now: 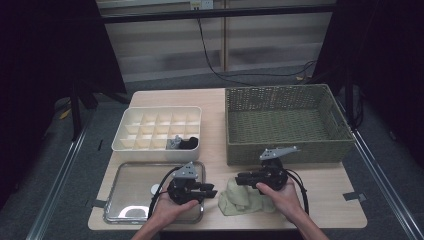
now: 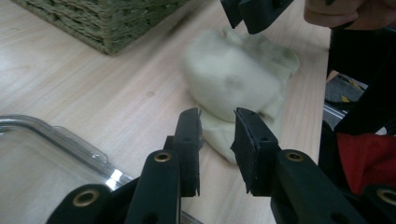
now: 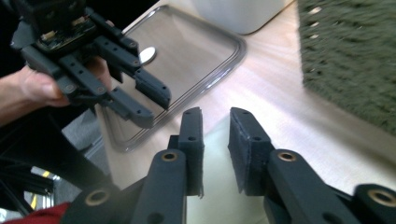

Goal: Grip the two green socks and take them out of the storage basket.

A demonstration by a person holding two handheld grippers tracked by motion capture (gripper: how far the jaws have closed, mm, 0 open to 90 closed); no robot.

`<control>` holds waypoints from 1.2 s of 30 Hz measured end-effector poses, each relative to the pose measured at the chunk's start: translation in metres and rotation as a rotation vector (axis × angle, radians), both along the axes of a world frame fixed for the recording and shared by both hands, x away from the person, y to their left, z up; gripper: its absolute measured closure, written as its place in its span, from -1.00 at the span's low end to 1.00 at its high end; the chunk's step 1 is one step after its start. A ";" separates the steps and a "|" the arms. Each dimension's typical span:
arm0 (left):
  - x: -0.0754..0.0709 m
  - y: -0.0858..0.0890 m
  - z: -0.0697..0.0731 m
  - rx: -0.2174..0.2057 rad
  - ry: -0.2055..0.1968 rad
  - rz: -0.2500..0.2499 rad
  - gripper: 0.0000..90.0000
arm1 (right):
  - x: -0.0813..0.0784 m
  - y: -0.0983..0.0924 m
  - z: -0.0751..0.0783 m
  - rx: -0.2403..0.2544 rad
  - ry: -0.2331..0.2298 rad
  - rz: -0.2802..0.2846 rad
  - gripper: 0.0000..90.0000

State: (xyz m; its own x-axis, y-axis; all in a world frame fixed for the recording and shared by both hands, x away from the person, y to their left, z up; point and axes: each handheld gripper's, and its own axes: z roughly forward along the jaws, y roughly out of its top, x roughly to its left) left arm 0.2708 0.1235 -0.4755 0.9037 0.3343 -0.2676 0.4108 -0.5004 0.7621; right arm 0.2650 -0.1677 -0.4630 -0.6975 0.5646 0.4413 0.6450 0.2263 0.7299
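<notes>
Left gripper, lower centre of the high view: jaws parted by a narrow gap, nothing between them, tips pointing right toward the pale green cloth just beside them. In the left gripper view, same cloth bunched on the counter just beyond the jaw tips, apart from the pads.

Right gripper, just right of centre: jaws slightly parted, empty, hovering over the cloth's top, pointing left toward the other gripper; contact impossible to tell.

Farther out: metal tray under the left hand, a small round disc on it; white divided box above the tray; woven basket at upper right, close behind the cloth.
</notes>
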 end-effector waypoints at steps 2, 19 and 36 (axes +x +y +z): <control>-0.001 -0.002 0.000 0.004 0.001 -0.004 0.59 | -0.004 0.000 0.001 -0.009 0.002 -0.012 0.64; -0.012 -0.023 -0.013 0.061 0.030 -0.102 0.68 | -0.002 0.026 -0.031 -0.152 0.044 0.073 0.58; -0.010 -0.029 -0.021 0.118 0.028 -0.107 0.65 | -0.002 0.026 -0.036 -0.160 0.024 0.048 1.00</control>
